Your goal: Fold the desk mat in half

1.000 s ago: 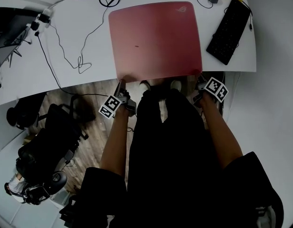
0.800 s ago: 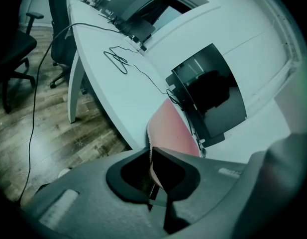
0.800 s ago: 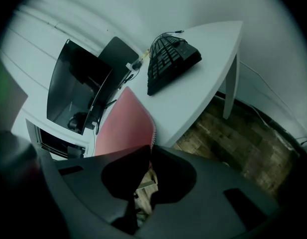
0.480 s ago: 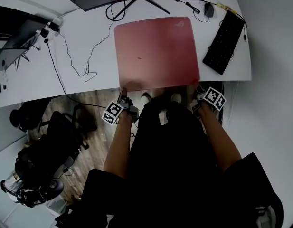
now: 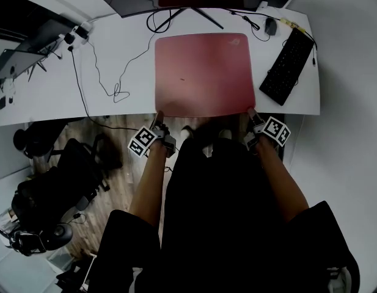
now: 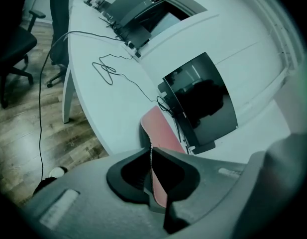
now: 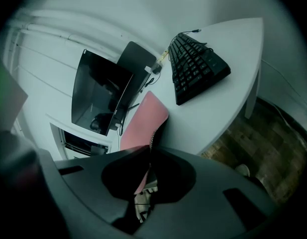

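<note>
Left gripper (image 5: 159, 115) and right gripper (image 5: 250, 112), jaws just closed, pinch the near corners of the desk mat (image 5: 203, 72) — seemingly lifted since; its long axis spans between them.

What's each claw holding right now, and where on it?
Both hold the desk mat by its near edge: the left claw pinches the near-left corner; the right claw, its jaws having just been closing, pinches the near-right corner.
</note>
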